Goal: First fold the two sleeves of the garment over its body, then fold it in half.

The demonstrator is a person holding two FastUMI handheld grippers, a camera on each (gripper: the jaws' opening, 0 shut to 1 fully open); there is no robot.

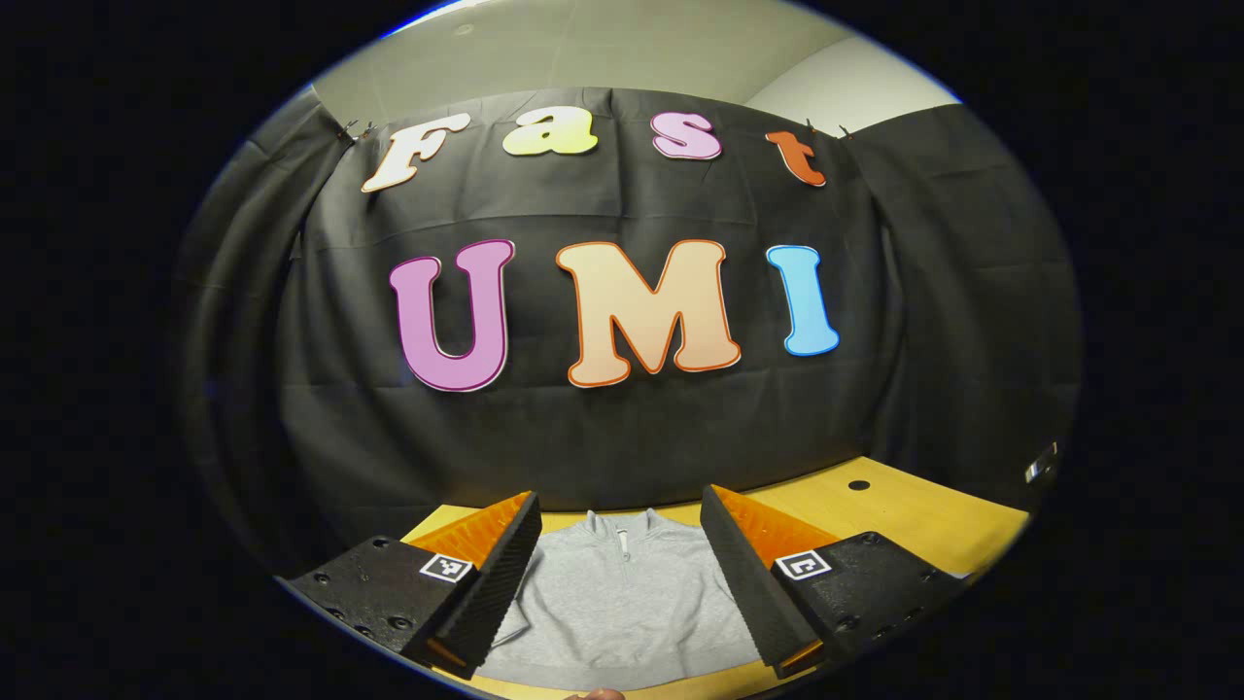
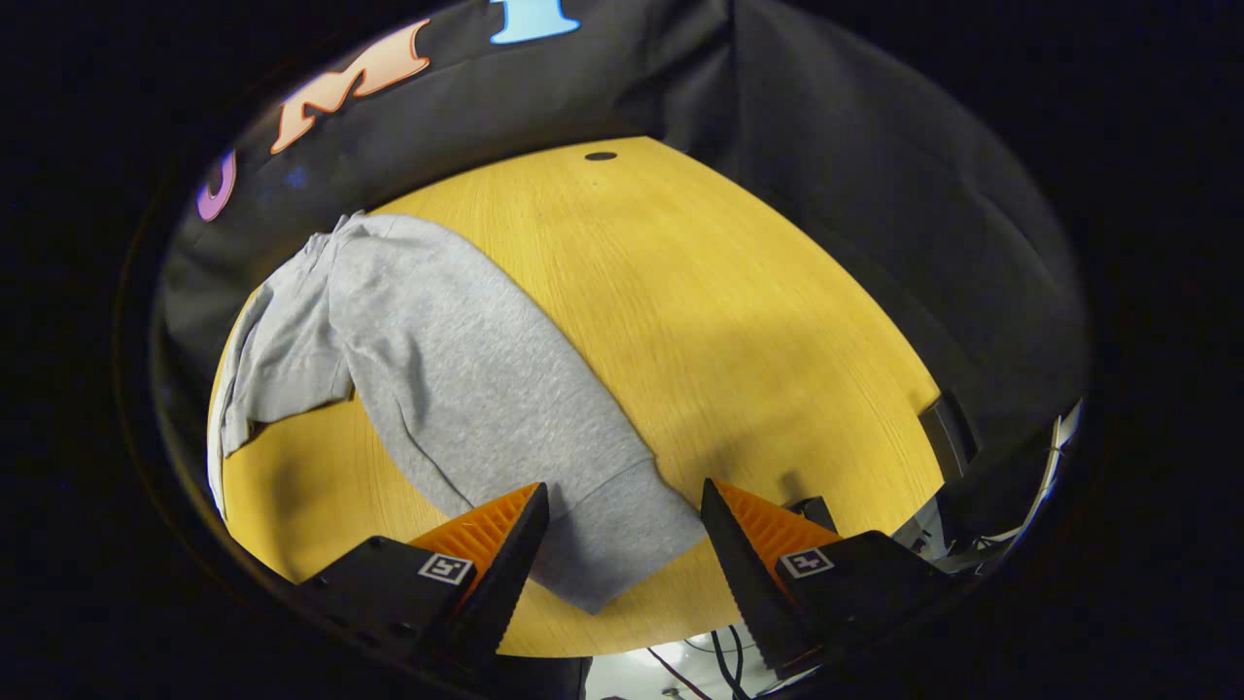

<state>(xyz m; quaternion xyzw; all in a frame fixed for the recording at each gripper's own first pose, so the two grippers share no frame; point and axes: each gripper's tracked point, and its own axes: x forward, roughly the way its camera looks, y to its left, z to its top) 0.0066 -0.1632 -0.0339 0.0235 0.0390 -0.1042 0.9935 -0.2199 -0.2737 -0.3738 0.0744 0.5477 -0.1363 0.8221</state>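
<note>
On the yellow wooden counter (image 2: 739, 292) lies a soft, light grey fleece sweatshirt (image 2: 466, 389), best pinched at its ribbed cuff (image 2: 622, 544) between the right hand-held gripper (image 2: 622, 535), whose fingers stand wide apart and empty, as do the left hand-held gripper's (image 1: 622, 544).

A wooden table (image 2: 739, 311) with a small dark hole (image 2: 601, 156) near its far edge.

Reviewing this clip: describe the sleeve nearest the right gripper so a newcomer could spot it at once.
Start at the yellow wooden table, where a grey pullover lies. One long sleeve runs from it toward the table's near edge, its ribbed cuff lying between the open fingers of the right gripper. It alone stretches out straight.
</note>
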